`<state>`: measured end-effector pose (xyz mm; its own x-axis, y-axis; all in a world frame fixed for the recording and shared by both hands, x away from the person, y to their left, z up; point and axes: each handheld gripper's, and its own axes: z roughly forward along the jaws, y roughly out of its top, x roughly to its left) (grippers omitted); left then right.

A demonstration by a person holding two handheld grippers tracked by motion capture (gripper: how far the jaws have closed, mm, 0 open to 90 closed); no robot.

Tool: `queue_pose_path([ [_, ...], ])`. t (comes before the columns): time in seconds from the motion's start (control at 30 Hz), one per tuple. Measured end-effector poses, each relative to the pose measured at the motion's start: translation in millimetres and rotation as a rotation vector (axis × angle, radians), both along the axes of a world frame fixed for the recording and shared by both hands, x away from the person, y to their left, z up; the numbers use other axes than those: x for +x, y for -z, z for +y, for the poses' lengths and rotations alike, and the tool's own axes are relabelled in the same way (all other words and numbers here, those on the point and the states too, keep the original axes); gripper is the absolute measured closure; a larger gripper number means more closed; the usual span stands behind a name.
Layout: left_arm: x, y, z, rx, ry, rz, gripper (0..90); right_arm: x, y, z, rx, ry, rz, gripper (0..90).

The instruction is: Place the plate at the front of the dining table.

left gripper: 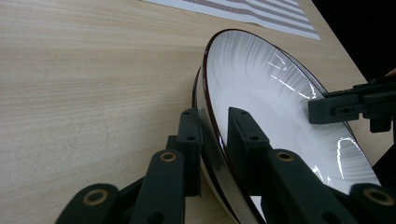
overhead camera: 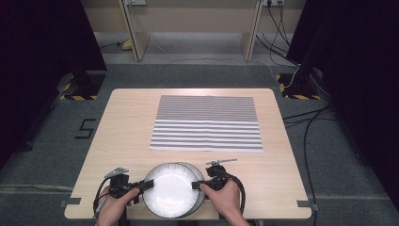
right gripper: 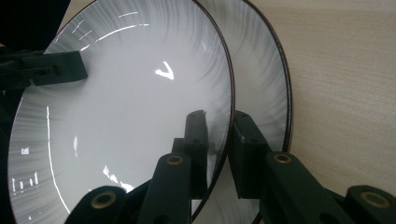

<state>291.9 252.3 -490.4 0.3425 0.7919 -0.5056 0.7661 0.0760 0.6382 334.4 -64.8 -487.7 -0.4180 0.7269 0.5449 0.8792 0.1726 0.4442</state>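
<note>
plates sit stacked at the table's (overhead camera: 122, 122) near edge; top plate (overhead camera: 170, 188) is pinched at opposite rims by left gripper (overhead camera: 147, 184) and right gripper (overhead camera: 196, 184), lower plate (overhead camera: 200, 181) peeking right. uneven lift could slip it before reaching the striped mat (overhead camera: 207, 123).

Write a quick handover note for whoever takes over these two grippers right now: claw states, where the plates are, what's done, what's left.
Left claw: clamped on the left rim of the top white ceramic plate with a dark rim, one jaw above and one under.
Right claw: clamped on the same plate's right rim.
Plates: the top plate sits at the near edge of the light wooden table, over a second matching white plate offset to its right. The grey-and-white striped cloth mat lies flat at the table's middle, bare.
Done: both rims gripped.
Left: probably lift the top plate and set it on the mat, then deal with the second plate.
</note>
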Motion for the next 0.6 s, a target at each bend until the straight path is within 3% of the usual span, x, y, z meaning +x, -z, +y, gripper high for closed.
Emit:
queue_pose_path([
  [0.2, 7.1, -3.6, -1.4, 0.011, -0.010, -0.001, 77.4, 5.4, -1.8, 2.0, -0.019, 0.020, -0.023, 80.4],
  [0.6, 21.1, -1.0, -4.3, -0.033, -0.047, 0.023, 80.1, 13.6, -10.5, -1.6, -0.013, 0.081, -0.050, 84.5],
])
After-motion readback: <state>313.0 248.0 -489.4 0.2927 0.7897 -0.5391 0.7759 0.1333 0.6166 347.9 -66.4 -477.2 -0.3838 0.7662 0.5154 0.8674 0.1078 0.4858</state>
